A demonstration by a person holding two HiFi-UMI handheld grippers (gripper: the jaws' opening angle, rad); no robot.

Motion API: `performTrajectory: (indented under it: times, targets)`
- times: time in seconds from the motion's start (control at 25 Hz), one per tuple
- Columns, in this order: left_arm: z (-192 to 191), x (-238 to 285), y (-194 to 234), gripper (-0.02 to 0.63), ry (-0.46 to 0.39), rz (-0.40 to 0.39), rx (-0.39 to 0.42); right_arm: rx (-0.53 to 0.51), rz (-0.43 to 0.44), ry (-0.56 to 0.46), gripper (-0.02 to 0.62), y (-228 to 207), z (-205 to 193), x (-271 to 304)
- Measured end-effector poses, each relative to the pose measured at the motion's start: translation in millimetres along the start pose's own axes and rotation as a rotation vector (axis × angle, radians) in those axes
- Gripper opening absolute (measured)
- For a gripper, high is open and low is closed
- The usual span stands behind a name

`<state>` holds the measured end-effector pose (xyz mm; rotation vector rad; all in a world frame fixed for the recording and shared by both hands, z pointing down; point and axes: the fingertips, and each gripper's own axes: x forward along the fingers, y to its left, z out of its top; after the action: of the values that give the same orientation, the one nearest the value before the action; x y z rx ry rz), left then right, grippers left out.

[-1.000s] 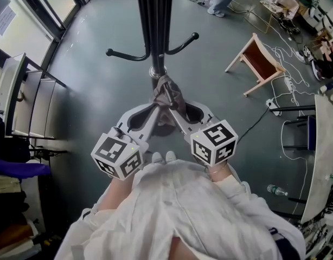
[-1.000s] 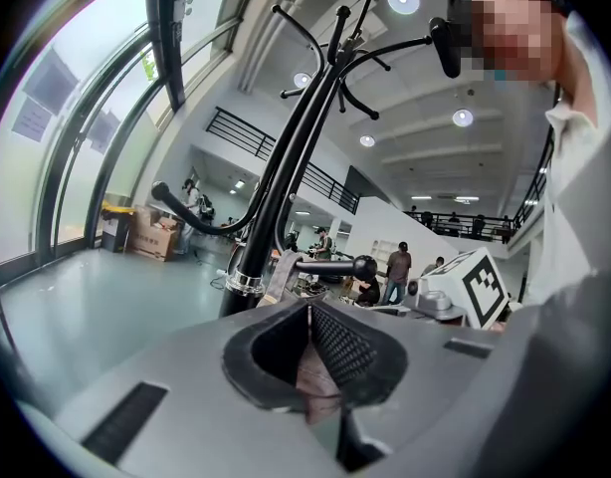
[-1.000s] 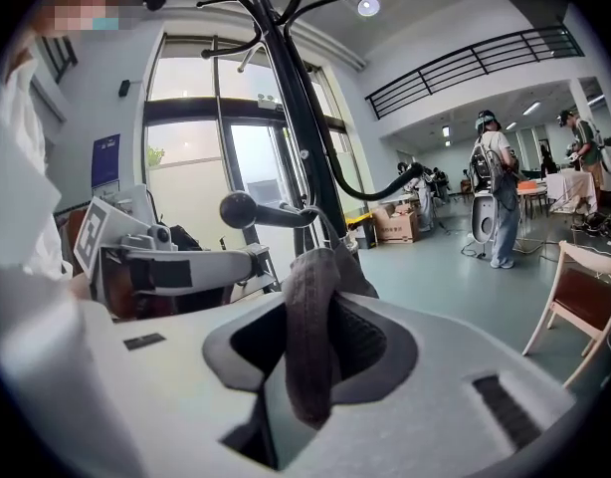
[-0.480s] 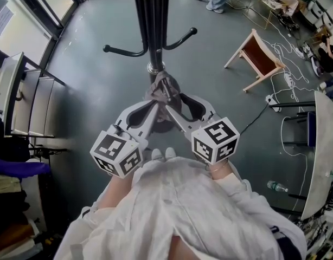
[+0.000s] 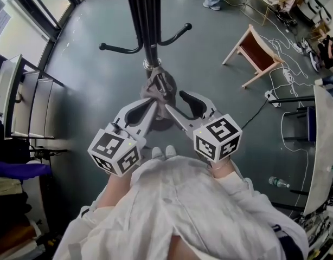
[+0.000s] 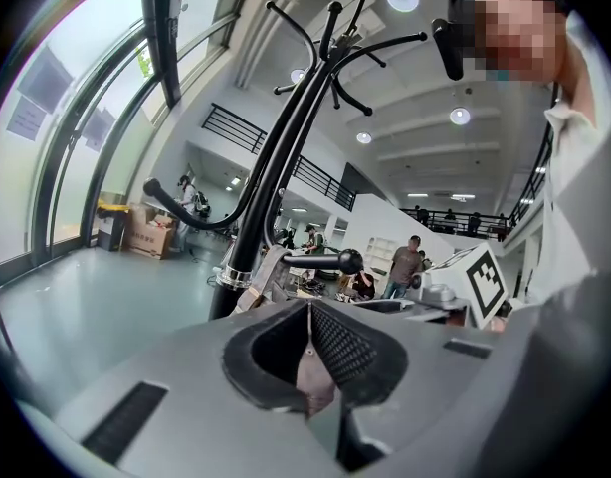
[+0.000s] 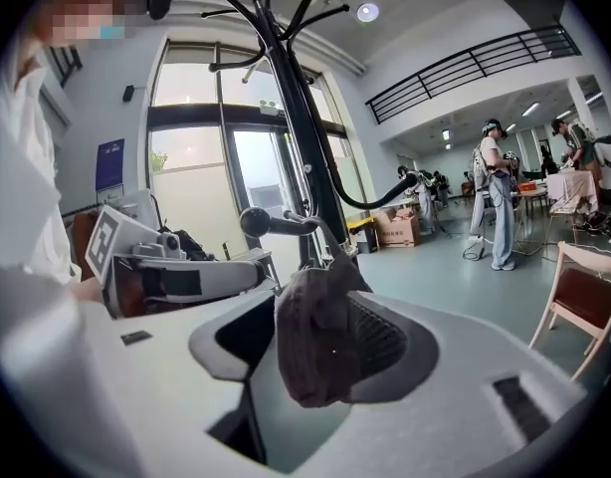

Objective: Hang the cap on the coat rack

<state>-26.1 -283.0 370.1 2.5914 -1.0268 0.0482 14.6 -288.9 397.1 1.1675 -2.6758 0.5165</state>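
Note:
The black coat rack (image 5: 147, 20) stands ahead, its pole (image 6: 276, 167) and hooks (image 7: 305, 137) showing in both gripper views. A grey-brown cap (image 5: 158, 86) hangs against the pole below the low hooks, by a ball-tipped hook (image 7: 256, 220). My left gripper (image 5: 154, 103) is shut, with a bit of cap fabric (image 6: 310, 381) pinched between its jaws (image 6: 307, 352). The right gripper (image 5: 173, 101) is opening. The cap (image 7: 315, 347) hangs in its gap (image 7: 315, 361), leaning toward the right pad, clear of the left one.
A wooden chair (image 5: 258, 56) lies tipped on the grey floor at the right, with cables beside it. A long desk (image 5: 324, 150) and a bottle (image 5: 277, 182) are at the far right. Folded panels (image 5: 25, 96) stand at the left. A person (image 7: 495, 207) stands farther off.
The right gripper's jaws have spread apart off the cap. Both grippers and the cap have shifted slightly farther toward the pole. The left gripper still pinches the fabric.

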Motion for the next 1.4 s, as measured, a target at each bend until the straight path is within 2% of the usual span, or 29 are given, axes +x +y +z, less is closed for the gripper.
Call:
performTrajectory:
  times: [0.28,0.44,0.64,1.0,1.2,1.4]
  targets:
    - [-0.4,-5.4,-2.9,0.02,-0.003,-0.003,-0.006,-0.009,-0.023,-0.016,0.184,-1.8,4.6,-13.8]
    - [-3.2,-7.3,-6.4,0.021,-0.001,-0.004,-0.008,-0.029,-0.066,-0.083,0.071,-7.3,18.2,-26.0]
    - [-6.2,-10.2,-5.0,0.021,-0.007,0.002,-0.016,-0.052,-0.078,-0.142,0.009,-7.1,29.0,-33.6]
    - [-3.1,-4.7,-13.4,0.02,-0.017,-0.019,-0.002,-0.057,-0.007,-0.128,0.003,8.7,28.3,-31.9]
    - [-13.2,-0.7,-15.5,0.021,0.021,-0.013,0.026,-0.072,0.021,-0.114,0.003,14.1,23.7,-29.6]
    - [-16.9,-2.5,-13.4,0.021,0.028,-0.008,0.007,-0.065,0.039,-0.098,0.002,19.0,18.1,-27.5]
